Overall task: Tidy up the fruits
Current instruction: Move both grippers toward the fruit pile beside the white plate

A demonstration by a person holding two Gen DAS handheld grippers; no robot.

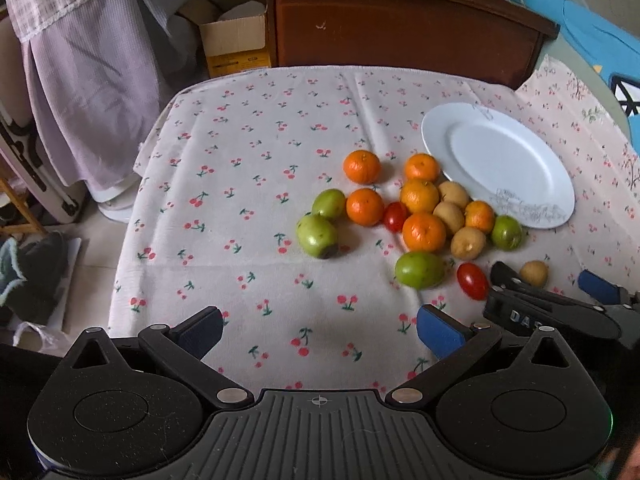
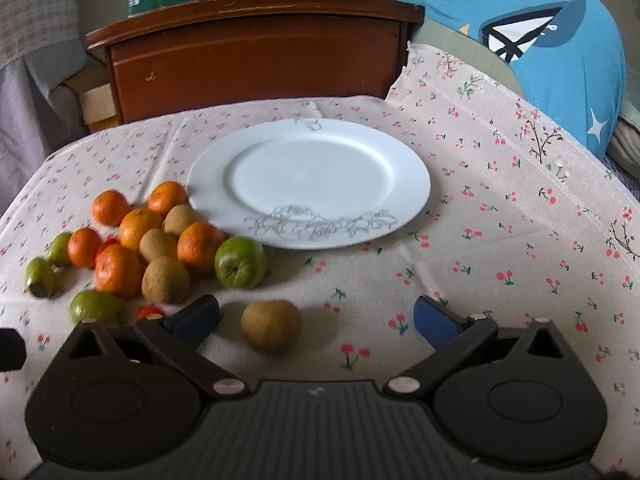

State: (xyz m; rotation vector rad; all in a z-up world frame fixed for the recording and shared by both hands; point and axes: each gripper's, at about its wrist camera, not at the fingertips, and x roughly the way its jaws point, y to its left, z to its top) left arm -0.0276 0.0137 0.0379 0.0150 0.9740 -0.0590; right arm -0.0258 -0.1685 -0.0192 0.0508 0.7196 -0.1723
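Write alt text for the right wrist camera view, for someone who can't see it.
An open right gripper hovers over a cherry-print tablecloth, with a lone brown kiwi lying between its fingers. Beyond it sits an empty white plate, and to the plate's left a cluster of oranges, kiwis and green fruits.

A cherry-print cloth [image 1: 256, 184] covers the table; a white plate [image 2: 408, 184] sits toward the far edge, mixed fruit [image 2: 160, 244] clustered just beside it.
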